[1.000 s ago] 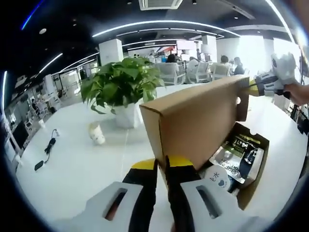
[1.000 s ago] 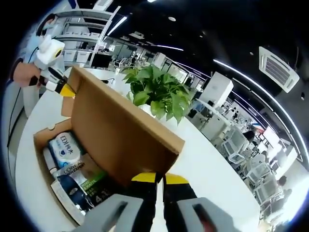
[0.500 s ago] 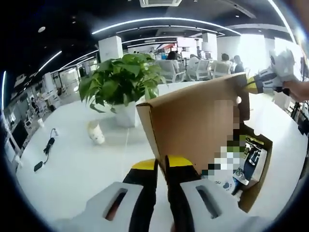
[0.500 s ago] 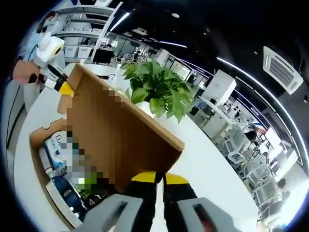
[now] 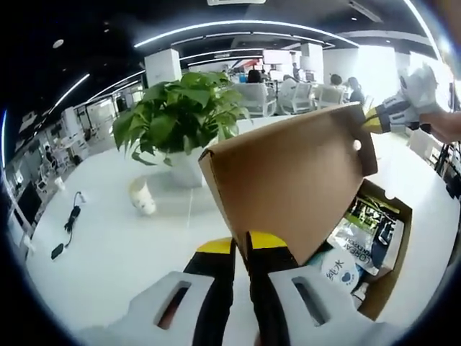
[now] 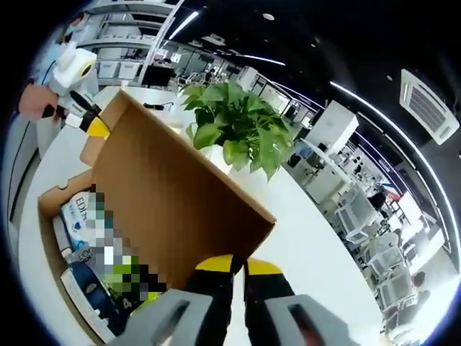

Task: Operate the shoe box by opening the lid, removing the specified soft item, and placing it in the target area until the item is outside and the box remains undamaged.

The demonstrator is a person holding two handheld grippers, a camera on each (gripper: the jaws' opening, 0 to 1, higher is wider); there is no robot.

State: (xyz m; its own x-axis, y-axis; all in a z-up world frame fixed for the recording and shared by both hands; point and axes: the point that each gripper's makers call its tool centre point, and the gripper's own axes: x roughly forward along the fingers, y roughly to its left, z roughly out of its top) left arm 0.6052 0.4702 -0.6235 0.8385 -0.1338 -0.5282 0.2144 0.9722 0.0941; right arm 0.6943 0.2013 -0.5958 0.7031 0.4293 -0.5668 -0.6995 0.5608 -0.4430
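Left tongs [image 5: 240, 245]: jaws nearly closed, pinching lid [image 5: 288, 187] corner; right tongs [image 6: 238, 265]: same narrow grip on opposite lid corner; lid raised, tilted over shoe box [image 5: 392, 252] on white tabletop [image 5: 115, 245]; soft packs [image 6: 79, 216] inside box; potted plant [image 5: 180, 122] behind

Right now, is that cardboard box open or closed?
Open. The lid is raised, pinched at its corners by both grippers, and packets lie visible inside the box.

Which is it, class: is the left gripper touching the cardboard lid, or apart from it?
Touching. In the left gripper view, the left gripper has its yellow-tipped jaws closed on the lid edge.
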